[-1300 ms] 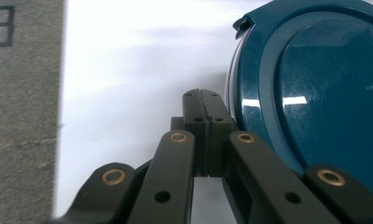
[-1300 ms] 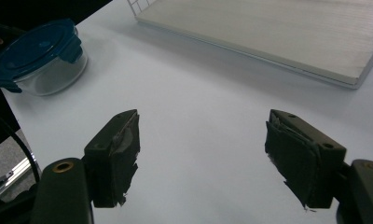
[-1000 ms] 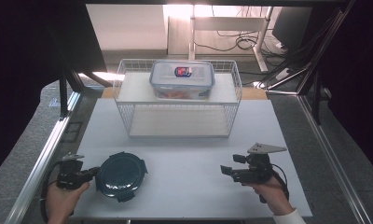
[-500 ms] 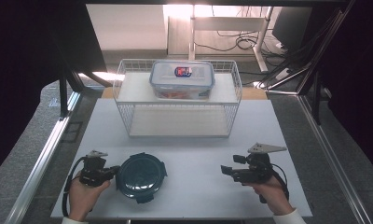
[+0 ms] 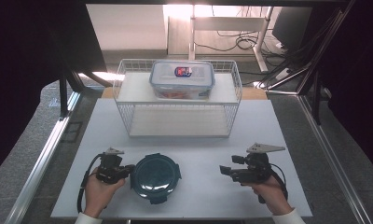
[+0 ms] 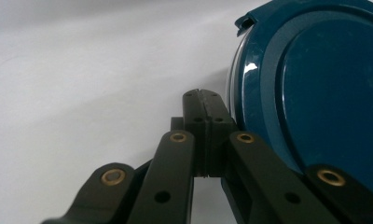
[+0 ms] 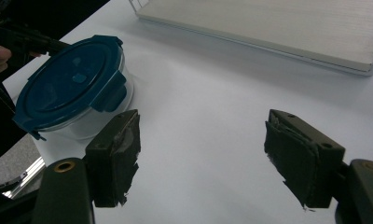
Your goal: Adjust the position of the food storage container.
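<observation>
Jaws pressed together, the left gripper is apparently nudging the round container; right gripper, jaws spread, should be bracing it.

A clear lidded box sits atop a wire rack.

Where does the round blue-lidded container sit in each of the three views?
High view: round container front left of centre, beside the left gripper.
Left gripper view: container right, against shut jaws.
Right gripper view: container upper left.
Shared landmark: white table.
</observation>
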A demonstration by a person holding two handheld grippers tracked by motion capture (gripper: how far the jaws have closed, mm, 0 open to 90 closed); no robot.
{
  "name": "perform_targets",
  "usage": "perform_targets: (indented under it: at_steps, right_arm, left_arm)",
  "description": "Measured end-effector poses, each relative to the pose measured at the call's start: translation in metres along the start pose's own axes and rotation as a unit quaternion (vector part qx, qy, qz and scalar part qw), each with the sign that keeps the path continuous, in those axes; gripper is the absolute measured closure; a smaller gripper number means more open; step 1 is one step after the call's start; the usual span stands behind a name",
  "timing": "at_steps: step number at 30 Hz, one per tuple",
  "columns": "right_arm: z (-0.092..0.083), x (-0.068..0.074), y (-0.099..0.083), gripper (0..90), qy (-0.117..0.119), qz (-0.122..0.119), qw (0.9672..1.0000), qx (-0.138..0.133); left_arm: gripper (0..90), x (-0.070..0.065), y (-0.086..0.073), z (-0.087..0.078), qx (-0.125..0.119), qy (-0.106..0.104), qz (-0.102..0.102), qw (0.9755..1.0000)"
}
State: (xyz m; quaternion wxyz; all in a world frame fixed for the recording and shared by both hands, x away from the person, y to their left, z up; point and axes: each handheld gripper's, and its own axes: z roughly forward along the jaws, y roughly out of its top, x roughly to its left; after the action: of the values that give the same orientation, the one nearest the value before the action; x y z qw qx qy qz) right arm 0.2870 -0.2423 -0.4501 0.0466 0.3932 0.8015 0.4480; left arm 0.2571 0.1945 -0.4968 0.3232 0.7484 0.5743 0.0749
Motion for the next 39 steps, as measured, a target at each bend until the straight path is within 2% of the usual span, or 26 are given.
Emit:
perform_targets:
  at_steps: [9, 11, 13, 22, 29, 33, 37, 39]
  right_arm:
    - [-0.003, -0.001, 0.001, 26.7, -0.002, 0.002, 1.0000, -0.003]
    - [-0.002, 0.000, 0.001, 26.7, -0.004, 0.000, 1.0000, -0.002]
    - [-0.002, 0.000, 0.001, 26.7, -0.003, -0.001, 1.0000, -0.001]
    - [0.000, 0.004, 0.002, 26.7, -0.005, -0.007, 1.0000, 0.001]
    - [0.000, 0.011, 0.003, 26.7, -0.005, -0.011, 0.9999, 0.002]
    - [0.002, 0.021, 0.015, 26.8, -0.001, -0.020, 0.9998, -0.010]
    - [0.008, 0.026, 0.015, 26.6, -0.005, -0.032, 0.9995, -0.002]
    - [0.009, 0.026, 0.014, 26.6, -0.009, -0.032, 0.9995, 0.000]
  left_arm:
    - [90.0, -0.016, 0.007, 0.009, 0.006, -0.011, 0.013, 0.9998]
    - [90.0, -0.023, 0.009, 0.011, 0.012, -0.009, 0.028, 0.9995]
    - [90.0, -0.025, 0.010, 0.011, 0.014, -0.007, 0.032, 0.9994]
    - [90.0, -0.043, 0.019, 0.022, 0.024, -0.030, 0.055, 0.9977]
    - [90.0, -0.048, 0.022, 0.024, 0.027, -0.031, 0.070, 0.9967]
    - [90.0, -0.047, 0.021, 0.024, 0.027, -0.037, 0.082, 0.9956]
    - [90.0, -0.046, 0.022, 0.025, 0.026, -0.043, 0.083, 0.9953]
    - [89.9, -0.045, 0.022, 0.025, 0.017, -0.046, 0.087, 0.9950]
